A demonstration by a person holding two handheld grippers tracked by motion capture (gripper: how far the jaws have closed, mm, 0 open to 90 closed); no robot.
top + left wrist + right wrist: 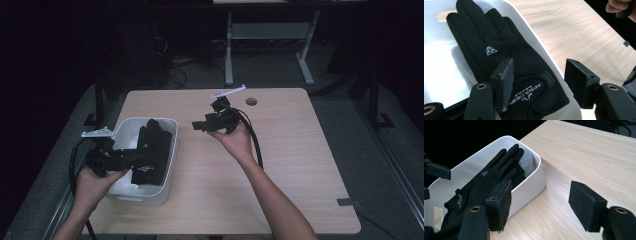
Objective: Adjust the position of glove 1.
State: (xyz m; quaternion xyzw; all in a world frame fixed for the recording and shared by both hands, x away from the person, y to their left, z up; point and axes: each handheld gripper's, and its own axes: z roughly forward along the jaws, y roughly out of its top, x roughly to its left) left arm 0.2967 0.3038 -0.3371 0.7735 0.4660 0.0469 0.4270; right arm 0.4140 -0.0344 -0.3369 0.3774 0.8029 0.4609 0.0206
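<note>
Black glove (152,150) in white bin (170,165)

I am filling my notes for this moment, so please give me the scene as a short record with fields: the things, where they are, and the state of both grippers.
surface: wooden table
container: white bin at the table's left side
contents: black glove lying flat in the bin, fingers toward its far end
left gripper: open, over the bin, above the glove's cuff, pads not pressing on it
right gripper: open, nothing between the jaws, above bare table right of the bin
</note>
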